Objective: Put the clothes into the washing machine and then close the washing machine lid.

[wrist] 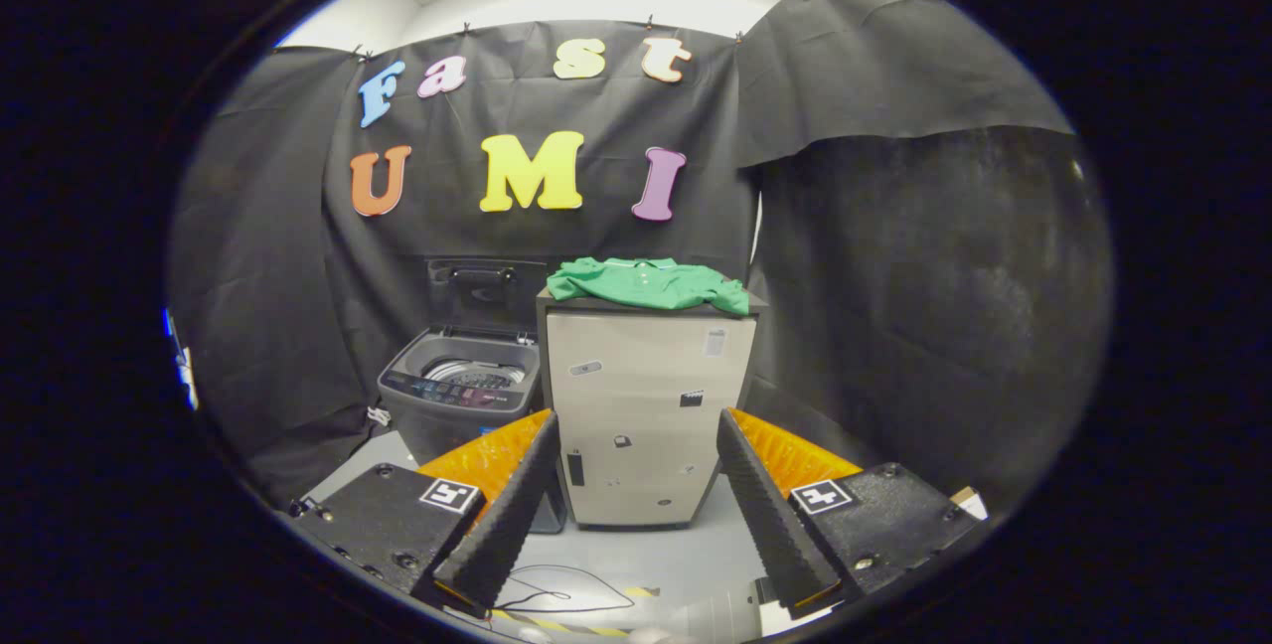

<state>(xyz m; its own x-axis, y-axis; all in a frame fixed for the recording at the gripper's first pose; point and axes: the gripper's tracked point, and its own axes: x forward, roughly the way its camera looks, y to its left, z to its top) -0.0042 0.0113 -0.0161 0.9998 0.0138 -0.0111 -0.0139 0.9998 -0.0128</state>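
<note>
While the grey top-loading washing machine (pixel 459 388) stands lid-up at left, the folded green cotton shirt (pixel 648 284) lies atop the beige cabinet (pixel 646 415) beside it. The gripper (pixel 637 470) is spread wide, empty, well short. Soft, light and floppy, the shirt likely wants pinching at a bunched fold.

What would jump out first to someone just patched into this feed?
The bright green garment draped on top of the pale cabinet beyond the fingers catches the eye first. Beside that cabinet stands the grey top-loading washing machine with its lid raised against the black cloth, drum exposed. The gripper is open, its fingers spread wide and holding nothing, framing the cabinet front.
</note>
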